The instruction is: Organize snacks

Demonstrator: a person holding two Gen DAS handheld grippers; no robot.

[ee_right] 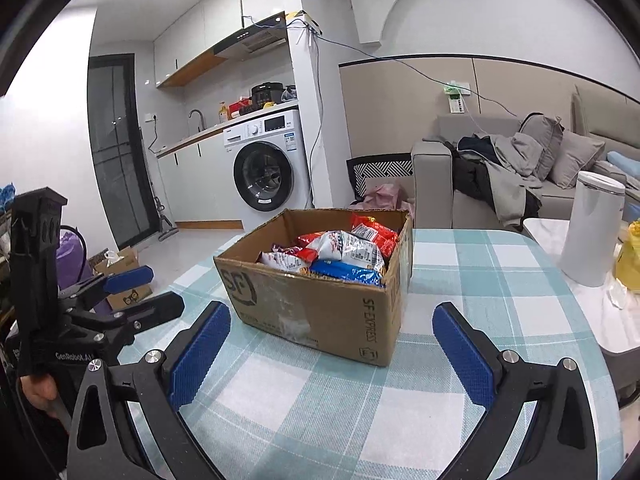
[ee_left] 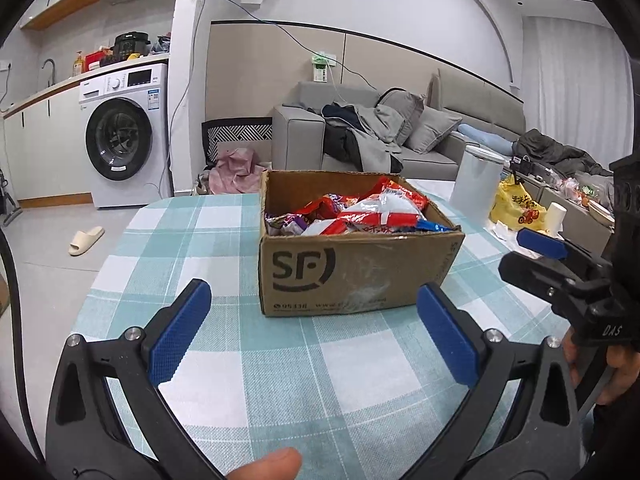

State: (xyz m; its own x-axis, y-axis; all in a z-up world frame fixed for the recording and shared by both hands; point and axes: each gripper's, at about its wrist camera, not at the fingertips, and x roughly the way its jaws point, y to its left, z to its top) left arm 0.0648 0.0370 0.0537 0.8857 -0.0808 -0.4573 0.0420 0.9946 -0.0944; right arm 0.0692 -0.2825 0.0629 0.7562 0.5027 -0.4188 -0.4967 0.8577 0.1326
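Seemingly the sorting is almost done. Starting at the left, the left gripper (ee_left: 314, 330) hovers above the checked tablecloth (ee_left: 280, 380) with its jaws spread wide and nothing between them. Straight ahead of it, close by, stands the cardboard box (ee_left: 340, 276), already heaped with snack packets (ee_left: 360, 212) (none lie loose on the cloth). Further right, the right gripper (ee_right: 332, 354) is likewise released and empty, facing that box.

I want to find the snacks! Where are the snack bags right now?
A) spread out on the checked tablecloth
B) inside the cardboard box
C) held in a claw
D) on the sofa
B: the snack bags are piled inside the open cardboard box, and both claws are open and hold nothing.
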